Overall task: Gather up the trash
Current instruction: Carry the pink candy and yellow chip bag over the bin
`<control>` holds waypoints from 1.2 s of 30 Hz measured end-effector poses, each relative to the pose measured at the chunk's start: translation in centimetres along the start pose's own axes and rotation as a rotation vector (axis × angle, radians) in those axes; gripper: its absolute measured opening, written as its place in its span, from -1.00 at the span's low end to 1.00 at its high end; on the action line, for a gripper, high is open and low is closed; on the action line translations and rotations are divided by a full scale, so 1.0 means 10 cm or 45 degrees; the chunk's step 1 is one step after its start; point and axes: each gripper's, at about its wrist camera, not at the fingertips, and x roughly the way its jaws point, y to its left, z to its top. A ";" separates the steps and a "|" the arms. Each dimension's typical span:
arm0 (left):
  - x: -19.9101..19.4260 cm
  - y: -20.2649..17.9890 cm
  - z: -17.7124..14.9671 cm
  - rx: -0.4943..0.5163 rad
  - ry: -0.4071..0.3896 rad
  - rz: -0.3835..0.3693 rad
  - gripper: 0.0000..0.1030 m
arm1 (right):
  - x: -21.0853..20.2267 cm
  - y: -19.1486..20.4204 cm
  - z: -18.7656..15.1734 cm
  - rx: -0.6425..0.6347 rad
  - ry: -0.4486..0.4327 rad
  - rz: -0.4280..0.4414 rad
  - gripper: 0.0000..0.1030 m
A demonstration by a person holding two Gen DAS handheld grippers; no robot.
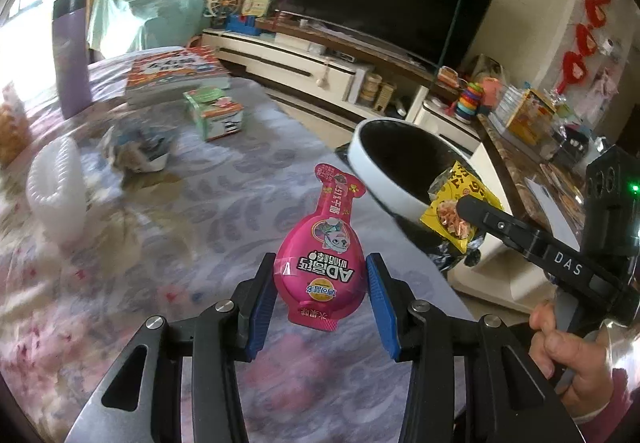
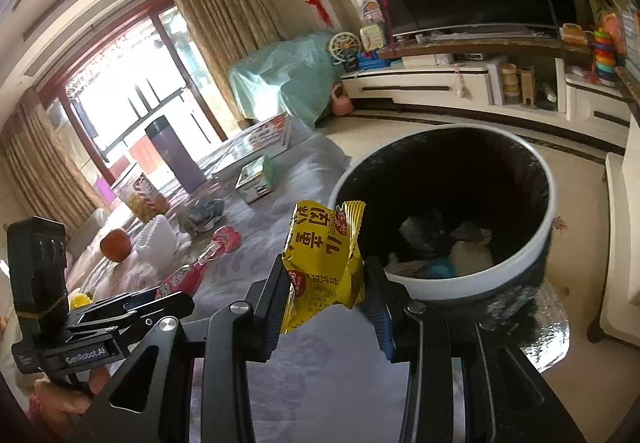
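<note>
**Two wrappers held beside the bin**

Blue-padded fingers (image 1: 380, 307) fill the bottom of the left wrist view, where the left gripper (image 1: 320, 299) stands partly open with its pads pressed against the wide body of a pink snack pouch (image 1: 320, 255). That pouch hangs clear above the patterned tablecloth (image 1: 224, 211), its narrow neck pointing toward the upper middle of the frame.

At lower centre of the right wrist view, the right gripper (image 2: 324, 303) is closed fairly narrow on a crumpled yellow wrapper (image 2: 320, 263), which sticks up between the jaws. Just behind it, to the right of centre, stands the round trash bin (image 2: 480, 283), white-rimmed and dark inside, with paper and other scraps lying at the bottom. From the left wrist view the yellow wrapper sits at the right of the frame, overlapping the bin's rim.

Further back on the table, upper left, stand a purple flask (image 1: 72, 55), a stack of books (image 1: 176, 75) and a small green box (image 1: 214, 111).
</note>
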 end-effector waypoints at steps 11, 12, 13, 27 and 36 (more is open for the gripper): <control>0.18 -0.22 0.08 0.037 0.020 -0.027 -0.18 | -0.13 -0.26 0.05 0.042 -0.033 -0.046 -0.26; 0.19 -0.24 0.08 0.035 0.018 -0.025 -0.18 | -0.14 -0.27 0.05 0.043 -0.035 -0.049 -0.26; 0.20 -0.26 0.09 0.035 0.016 -0.023 -0.18 | -0.15 -0.29 0.05 0.046 -0.037 -0.050 -0.26; 0.37 -0.46 0.26 0.055 0.007 -0.029 -0.18 | -0.18 -0.50 0.12 0.083 -0.055 -0.080 -0.26; 0.50 -0.57 0.39 0.088 0.013 -0.034 -0.18 | -0.15 -0.61 0.21 0.083 -0.052 -0.107 -0.26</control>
